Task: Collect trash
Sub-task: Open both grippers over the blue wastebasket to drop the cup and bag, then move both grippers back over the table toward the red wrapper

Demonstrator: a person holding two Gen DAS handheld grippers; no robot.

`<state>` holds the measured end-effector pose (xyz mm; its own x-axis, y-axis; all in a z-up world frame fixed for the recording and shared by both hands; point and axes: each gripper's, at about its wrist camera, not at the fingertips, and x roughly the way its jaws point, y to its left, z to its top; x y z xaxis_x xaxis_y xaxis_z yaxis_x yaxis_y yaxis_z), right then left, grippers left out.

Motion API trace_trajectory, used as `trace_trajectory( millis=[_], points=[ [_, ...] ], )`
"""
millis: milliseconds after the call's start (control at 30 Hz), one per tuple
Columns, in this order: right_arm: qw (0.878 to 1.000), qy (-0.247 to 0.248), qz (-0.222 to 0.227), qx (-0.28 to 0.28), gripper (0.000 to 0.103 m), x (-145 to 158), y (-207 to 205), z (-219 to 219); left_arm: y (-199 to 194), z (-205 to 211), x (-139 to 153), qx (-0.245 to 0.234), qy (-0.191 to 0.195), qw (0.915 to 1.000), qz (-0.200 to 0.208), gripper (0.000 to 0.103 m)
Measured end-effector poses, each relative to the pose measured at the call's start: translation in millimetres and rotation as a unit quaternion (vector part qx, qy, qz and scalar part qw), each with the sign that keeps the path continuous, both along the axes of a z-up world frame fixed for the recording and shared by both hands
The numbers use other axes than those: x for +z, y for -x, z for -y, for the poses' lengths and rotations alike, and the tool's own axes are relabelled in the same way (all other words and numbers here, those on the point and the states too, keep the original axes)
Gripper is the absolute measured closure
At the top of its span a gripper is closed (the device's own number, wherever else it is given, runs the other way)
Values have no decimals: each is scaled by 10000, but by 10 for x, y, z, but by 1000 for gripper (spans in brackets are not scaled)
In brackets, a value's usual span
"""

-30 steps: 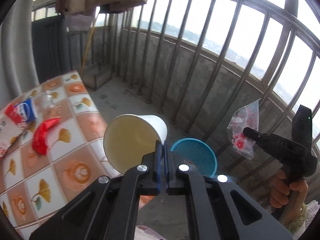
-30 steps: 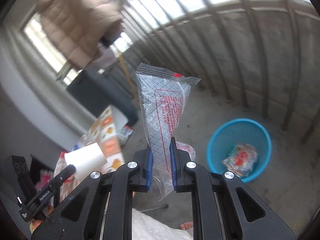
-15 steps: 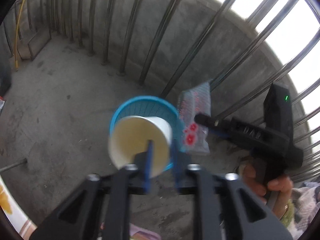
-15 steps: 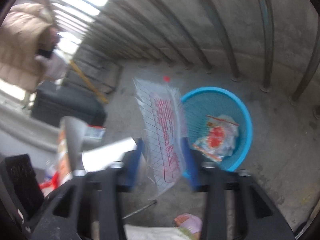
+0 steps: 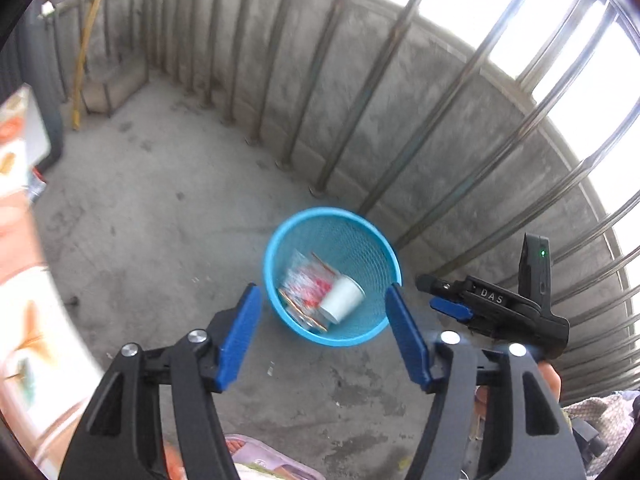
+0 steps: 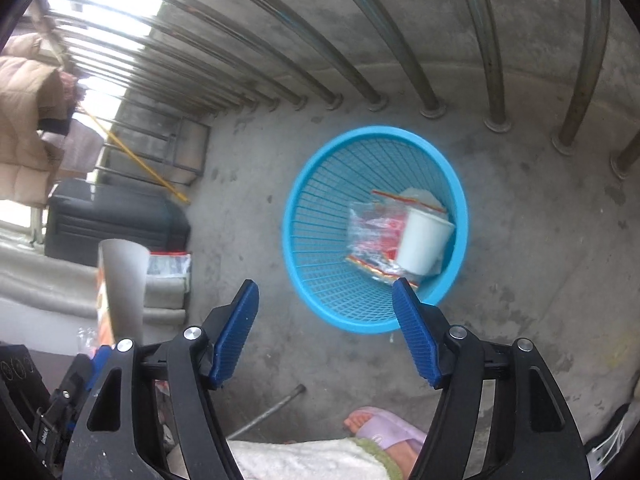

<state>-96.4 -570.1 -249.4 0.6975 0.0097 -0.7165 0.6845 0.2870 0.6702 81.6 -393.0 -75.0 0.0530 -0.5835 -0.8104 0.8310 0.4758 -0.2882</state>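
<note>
A blue mesh trash basket (image 5: 280, 240) stands on the concrete floor by the railing; it also shows in the right wrist view (image 6: 320, 184). Inside it lie a white paper cup (image 5: 341, 299) on its side and clear red-printed plastic wrappers (image 5: 304, 280); in the right wrist view the cup (image 6: 424, 240) lies beside the wrappers (image 6: 368, 232). My left gripper (image 5: 323, 340) is open and empty above the basket's near rim. My right gripper (image 6: 325, 336) is open and empty above the basket; it also shows at the right of the left wrist view (image 5: 440, 296).
A metal railing on a low concrete wall (image 5: 400, 80) curves behind the basket. A tiled table edge (image 5: 24, 320) is at the left. A dark case (image 6: 112, 220) and hanging jacket (image 6: 28, 120) are at the left; a sandalled foot (image 6: 384, 432) is below.
Both grippers have opened over the basket. The paper cup left my left gripper and the plastic wrapper left my right gripper; both now lie in the basket.
</note>
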Motion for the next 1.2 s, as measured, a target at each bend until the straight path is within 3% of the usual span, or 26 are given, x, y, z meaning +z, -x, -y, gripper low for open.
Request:
trace_trajectory(
  millis=[133,267,433,567,700,833,900,967,1067,1200],
  points=[
    [9992,280,169,232,36,301,-64,-142,-33,-541,376,267,407,9976,487,31],
    [9951,604,462,627,33,640,-211,-348,-134,-1204,619,844,669,9888,1032,28],
    [9832,815,736,1456,33,995,-610,-735,-419,-2068,728,1981,642,9597,1887,28],
    [9701,840,912,2086,33,1199,-980,-1097,-867,-2412,612,2606,163,9386,2256,28],
    [9565,883,965,2609,33,1349,-1335,-1472,-1382,-2538,412,2861,-448,9263,2410,28],
    [9465,887,962,2951,33,1413,-1545,-1757,-1759,-2555,230,2899,-687,9246,2375,31],
    [9428,886,935,3074,33,1438,-1613,-1862,-1873,-2557,159,2813,-706,9301,2253,41],
    [9401,888,897,3167,33,1468,-1685,-1955,-1950,-2550,66,2801,-863,9345,2019,61],
    [9365,899,883,3272,33,1491,-1767,-2045,-1907,-2635,106,2929,-653,9367,1805,71],
    [9324,890,955,3371,33,1570,-1801,-2130,-1811,-2812,156,2976,-400,9406,1583,72]
  ],
)
